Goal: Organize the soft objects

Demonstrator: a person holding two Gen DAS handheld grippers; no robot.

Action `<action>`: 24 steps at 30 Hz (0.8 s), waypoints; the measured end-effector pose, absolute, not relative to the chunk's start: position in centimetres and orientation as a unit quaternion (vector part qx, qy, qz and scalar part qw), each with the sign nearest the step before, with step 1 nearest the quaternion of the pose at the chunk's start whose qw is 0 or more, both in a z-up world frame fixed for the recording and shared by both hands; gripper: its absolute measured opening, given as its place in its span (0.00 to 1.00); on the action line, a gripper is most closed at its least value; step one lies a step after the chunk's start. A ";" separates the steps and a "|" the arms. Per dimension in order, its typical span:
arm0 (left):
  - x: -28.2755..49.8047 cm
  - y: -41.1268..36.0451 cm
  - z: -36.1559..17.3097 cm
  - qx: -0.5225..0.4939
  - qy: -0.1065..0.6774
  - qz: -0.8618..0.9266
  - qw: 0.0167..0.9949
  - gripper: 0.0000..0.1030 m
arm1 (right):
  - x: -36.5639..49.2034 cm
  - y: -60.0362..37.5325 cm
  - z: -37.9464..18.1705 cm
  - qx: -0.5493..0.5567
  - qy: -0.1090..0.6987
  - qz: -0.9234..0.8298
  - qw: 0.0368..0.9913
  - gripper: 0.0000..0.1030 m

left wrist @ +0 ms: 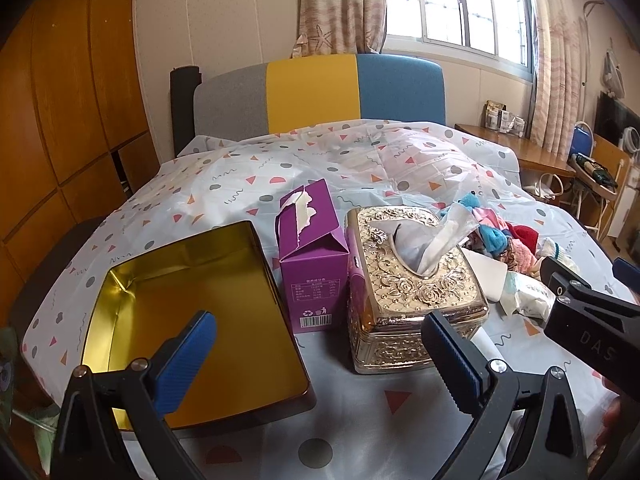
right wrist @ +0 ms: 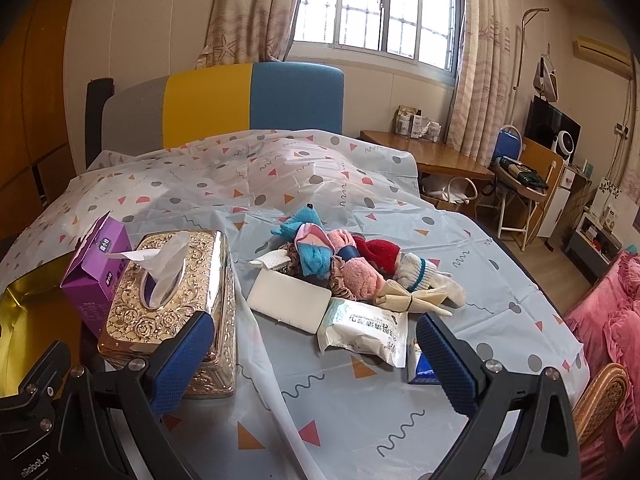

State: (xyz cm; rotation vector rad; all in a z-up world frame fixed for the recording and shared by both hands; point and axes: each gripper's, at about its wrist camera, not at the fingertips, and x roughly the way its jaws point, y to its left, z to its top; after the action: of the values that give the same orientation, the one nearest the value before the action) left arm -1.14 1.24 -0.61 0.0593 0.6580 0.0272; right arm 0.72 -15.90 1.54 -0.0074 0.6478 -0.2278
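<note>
Your left tool (left wrist: 320, 356) and right tool (right wrist: 316, 356) both hung wide open, holding nothing, above the patterned sheet (right wrist: 360, 420). The soft pile (right wrist: 352, 264) lay right of the tissue box (right wrist: 168, 304), and a window (right wrist: 380, 4) stood beyond.

Bare patterned cloth (right wrist: 360, 420) lies open at the frame's bottom centre; the gold tissue box (right wrist: 168, 304) blocks the left, and the sock pile (right wrist: 340, 264) (with wipes packet (right wrist: 360, 332)) crowds the centre.
</note>
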 end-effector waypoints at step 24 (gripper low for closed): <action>-1.6 1.1 -0.3 0.031 0.319 0.014 0.947 1.00 | 0.7 -16.0 1.6 0.000 0.319 -0.107 0.942 1.00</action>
State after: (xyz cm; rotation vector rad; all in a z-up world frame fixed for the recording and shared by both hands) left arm -1.60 1.09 -0.28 0.0630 0.6503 0.0284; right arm 0.66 -16.04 1.59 0.0003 0.6498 -0.2181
